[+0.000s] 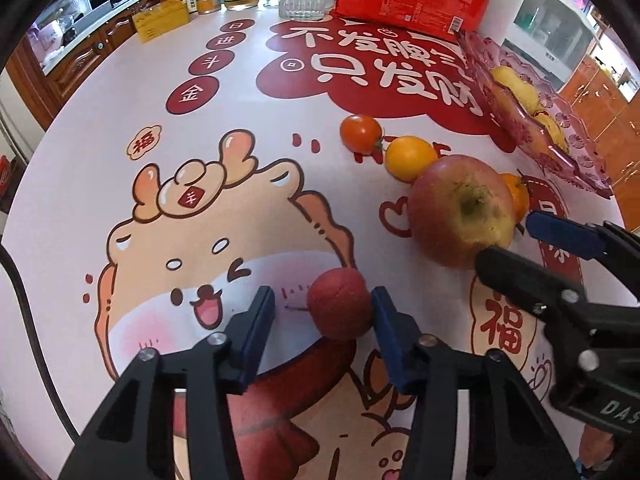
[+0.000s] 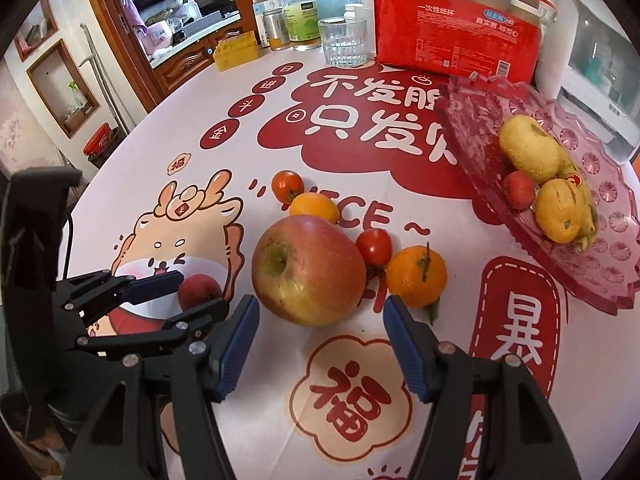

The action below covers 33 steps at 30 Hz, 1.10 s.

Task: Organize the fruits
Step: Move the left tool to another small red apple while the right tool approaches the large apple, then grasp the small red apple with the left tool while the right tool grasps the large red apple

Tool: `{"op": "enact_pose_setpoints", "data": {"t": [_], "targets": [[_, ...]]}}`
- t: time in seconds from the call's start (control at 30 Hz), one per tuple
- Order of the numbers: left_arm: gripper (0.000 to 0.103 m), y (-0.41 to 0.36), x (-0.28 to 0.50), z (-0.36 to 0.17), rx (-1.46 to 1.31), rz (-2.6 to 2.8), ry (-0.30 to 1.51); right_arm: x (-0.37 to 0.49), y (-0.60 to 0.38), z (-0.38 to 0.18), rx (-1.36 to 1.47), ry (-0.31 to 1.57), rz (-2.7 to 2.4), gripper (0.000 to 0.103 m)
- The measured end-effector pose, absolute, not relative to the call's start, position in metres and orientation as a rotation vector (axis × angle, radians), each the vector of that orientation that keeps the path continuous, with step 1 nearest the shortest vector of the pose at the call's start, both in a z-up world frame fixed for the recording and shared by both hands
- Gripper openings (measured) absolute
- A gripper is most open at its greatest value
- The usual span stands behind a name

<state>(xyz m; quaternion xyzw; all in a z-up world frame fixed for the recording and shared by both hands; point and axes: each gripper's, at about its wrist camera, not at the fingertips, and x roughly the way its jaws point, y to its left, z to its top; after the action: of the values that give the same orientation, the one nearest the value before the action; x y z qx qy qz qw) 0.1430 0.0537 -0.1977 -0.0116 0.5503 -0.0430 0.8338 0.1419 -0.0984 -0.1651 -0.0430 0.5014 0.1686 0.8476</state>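
Note:
My left gripper [image 1: 323,312] is open around a small dark red fruit [image 1: 340,304] on the table; the right pad touches it, the left pad stands apart. It also shows in the right wrist view [image 2: 199,289]. My right gripper [image 2: 320,328] is open and empty just in front of a big red-yellow apple [image 2: 308,270], also in the left wrist view [image 1: 462,210]. Around the apple lie a tangerine [image 2: 416,276], two tomatoes [image 2: 374,246] [image 2: 286,186] and a yellow-orange fruit [image 2: 314,208]. A pink glass plate [image 2: 616,240] at the right holds yellow fruits [image 2: 528,148] and a red one [image 2: 519,190].
At the table's far edge stand a red packet of paper cups [image 2: 452,28], a glass tumbler [image 2: 344,42], a green-label bottle [image 2: 300,12], a metal tin [image 2: 274,26] and a yellow box [image 2: 236,52]. A white appliance [image 2: 592,60] stands behind the plate. Wooden cabinets lie beyond.

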Motion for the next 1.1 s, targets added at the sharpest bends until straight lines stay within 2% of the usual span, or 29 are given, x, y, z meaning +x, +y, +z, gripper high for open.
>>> {"op": "enact_pose_setpoints", "data": {"t": [0.03,0.43,0.7,1.1], "targets": [[0.041,0.053,0.144,-0.198,-0.022,-0.095,1.165,0.143,-0.097,-0.166,-0.096,1.056,0.354,0.065],[0.037,0.056,0.141,-0.194,-0.010,-0.097,1.164,0.152,-0.079,-0.172,-0.166,1.034,0.354,0.065],[0.036,0.065,0.134,-0.191,-0.025,-0.103,1.162,0.162,-0.067,-0.183,-0.227,1.040,0.320,0.071],[0.036,0.082,0.131,-0.180,-0.096,-0.108,1.153,0.159,-0.066,-0.188,-0.226,1.015,0.307,0.069]]}}
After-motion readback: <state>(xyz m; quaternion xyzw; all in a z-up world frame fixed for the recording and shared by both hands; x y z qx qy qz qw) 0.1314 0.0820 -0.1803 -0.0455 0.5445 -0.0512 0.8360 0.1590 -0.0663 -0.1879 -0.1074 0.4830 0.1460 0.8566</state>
